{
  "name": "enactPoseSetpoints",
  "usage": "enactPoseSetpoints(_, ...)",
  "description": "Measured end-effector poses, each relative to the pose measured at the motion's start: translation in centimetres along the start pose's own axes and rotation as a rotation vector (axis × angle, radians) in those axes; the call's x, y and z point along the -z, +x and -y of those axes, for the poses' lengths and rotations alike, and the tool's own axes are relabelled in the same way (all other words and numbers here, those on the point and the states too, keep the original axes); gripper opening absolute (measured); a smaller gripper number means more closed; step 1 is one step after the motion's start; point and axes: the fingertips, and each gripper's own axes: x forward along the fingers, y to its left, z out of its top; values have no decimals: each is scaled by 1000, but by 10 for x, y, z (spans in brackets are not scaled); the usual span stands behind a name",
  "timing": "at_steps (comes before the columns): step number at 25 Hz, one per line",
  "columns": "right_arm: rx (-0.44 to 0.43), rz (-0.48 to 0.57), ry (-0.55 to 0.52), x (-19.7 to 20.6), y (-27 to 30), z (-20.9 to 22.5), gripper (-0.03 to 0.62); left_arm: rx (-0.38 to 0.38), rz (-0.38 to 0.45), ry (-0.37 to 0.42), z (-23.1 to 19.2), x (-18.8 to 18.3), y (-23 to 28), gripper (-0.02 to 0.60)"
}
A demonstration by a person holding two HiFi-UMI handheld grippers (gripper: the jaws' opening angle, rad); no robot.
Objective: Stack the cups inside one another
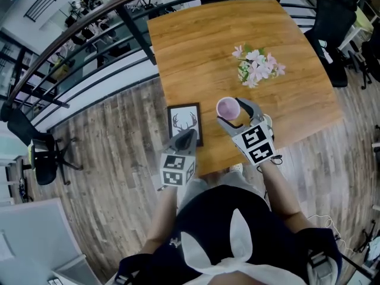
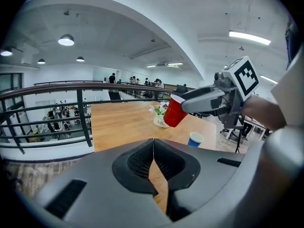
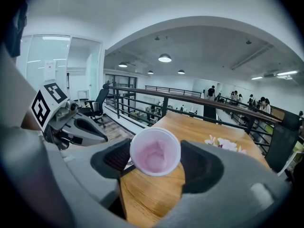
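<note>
My right gripper (image 1: 231,113) is shut on a red cup (image 1: 228,107) with a pale inside, held in the air over the near edge of the wooden table (image 1: 196,46). In the right gripper view the cup's mouth (image 3: 155,151) faces the camera between the two pads. The left gripper view shows the same cup (image 2: 175,111) tilted, with the right gripper (image 2: 190,103) clamping it. A blue cup (image 2: 195,139) stands upright on the table below it. My left gripper (image 1: 189,134) hovers at the table's near edge, jaws shut and holding nothing (image 2: 153,146).
A pot of pink and white flowers (image 1: 256,66) stands mid-table. A framed antler picture (image 1: 185,123) lies by the near edge, just beyond the left gripper. A black railing (image 2: 85,113) runs along the table's left side. Office chairs (image 1: 41,153) stand on the floor around.
</note>
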Motion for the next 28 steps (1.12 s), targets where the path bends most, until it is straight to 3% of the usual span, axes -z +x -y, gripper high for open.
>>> enactPoseSetpoints(15, 90, -12, 29, 19, -39, 10, 327, 69, 7, 40, 31, -3, 1, 20)
enactPoseSetpoints(28, 246, -55, 94, 55, -85, 52, 325, 146, -6, 70, 59, -2, 11, 20)
